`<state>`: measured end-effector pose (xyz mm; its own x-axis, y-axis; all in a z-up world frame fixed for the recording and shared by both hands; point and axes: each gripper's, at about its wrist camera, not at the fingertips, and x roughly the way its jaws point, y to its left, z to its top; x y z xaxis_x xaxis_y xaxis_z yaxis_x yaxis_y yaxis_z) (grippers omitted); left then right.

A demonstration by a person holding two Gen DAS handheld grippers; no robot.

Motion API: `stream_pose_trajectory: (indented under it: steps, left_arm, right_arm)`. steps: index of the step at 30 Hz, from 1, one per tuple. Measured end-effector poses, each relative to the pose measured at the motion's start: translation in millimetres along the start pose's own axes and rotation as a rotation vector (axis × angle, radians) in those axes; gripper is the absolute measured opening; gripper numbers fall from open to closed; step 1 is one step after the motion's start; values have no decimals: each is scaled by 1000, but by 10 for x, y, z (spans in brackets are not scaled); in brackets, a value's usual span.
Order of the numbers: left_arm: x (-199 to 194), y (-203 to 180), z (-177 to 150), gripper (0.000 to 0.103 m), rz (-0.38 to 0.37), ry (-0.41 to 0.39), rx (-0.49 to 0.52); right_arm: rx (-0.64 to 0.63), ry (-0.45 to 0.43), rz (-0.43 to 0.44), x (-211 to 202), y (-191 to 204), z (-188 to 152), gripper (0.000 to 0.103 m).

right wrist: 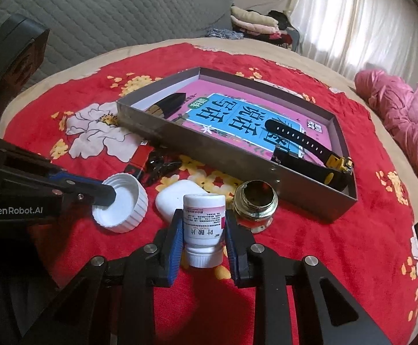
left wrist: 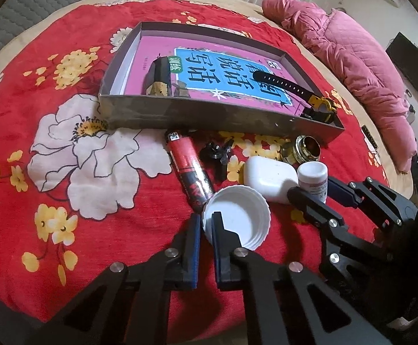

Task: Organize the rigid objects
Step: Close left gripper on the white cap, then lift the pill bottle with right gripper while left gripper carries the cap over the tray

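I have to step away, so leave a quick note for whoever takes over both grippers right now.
Left gripper: shut on the wall of the white cap, one finger inside, one outside.
Right gripper: fingers either side of the white pill bottle, which stands upside down on the red blanket; contact cannot be confirmed.
Done: the black watch and a dark block lie in the grey box.
Left outside, in front of the box: cap, bottle, white case, brass-coloured jar, red lighter, small black clip.
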<state>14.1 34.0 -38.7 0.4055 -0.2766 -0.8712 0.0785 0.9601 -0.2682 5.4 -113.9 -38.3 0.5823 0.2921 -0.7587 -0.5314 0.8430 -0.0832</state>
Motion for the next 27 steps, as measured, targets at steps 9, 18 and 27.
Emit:
stream_pose_trajectory:
  steps: [9,18,27]
  left_arm:
    - [-62,-6,4,4,12,-30,10]
    - [-151,-6,28,4,0,-69,3]
    - [-228,-25,55,4,-12,-101,5]
  right_arm:
    - [78,-9,21,-50,-160,-21,27]
    - [183,-39,68,-129,-337,-24,27]
    - [195,-55,68,-187,-369,-22,27]
